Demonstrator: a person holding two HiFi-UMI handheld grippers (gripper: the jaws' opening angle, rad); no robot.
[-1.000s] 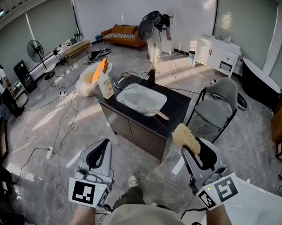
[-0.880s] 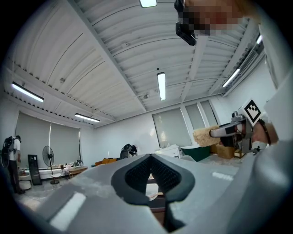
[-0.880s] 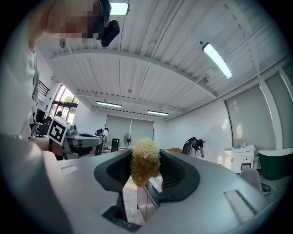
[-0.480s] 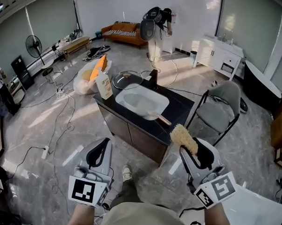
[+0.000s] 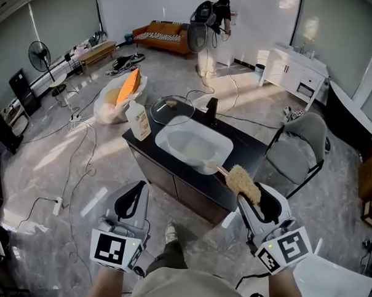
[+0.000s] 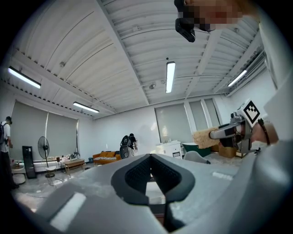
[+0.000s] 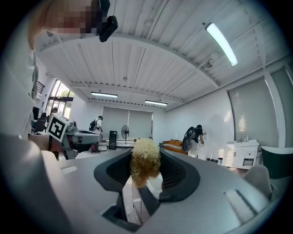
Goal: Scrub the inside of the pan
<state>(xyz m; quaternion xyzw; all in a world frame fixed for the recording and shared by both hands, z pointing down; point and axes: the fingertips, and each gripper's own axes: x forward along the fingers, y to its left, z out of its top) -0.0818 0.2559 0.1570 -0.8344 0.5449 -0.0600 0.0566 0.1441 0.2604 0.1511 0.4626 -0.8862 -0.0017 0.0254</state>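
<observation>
Scrubber [image 5: 243, 183], grasped by the right tongs [image 5: 258, 201], could be dislodged against the pan [image 5: 192, 145] rim; left tongs [image 5: 129, 202] are clenched empty.

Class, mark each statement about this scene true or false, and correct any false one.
1. The right gripper is clamped on a yellow scrubber. True.
2. The left gripper holds the pan. False: it is shut and empty; the pan sits on the counter.
3. The scrubber is inside the pan. False: it is held in the air, outside it.
4. A glass lid lies on the counter beside the pan. True.
</observation>
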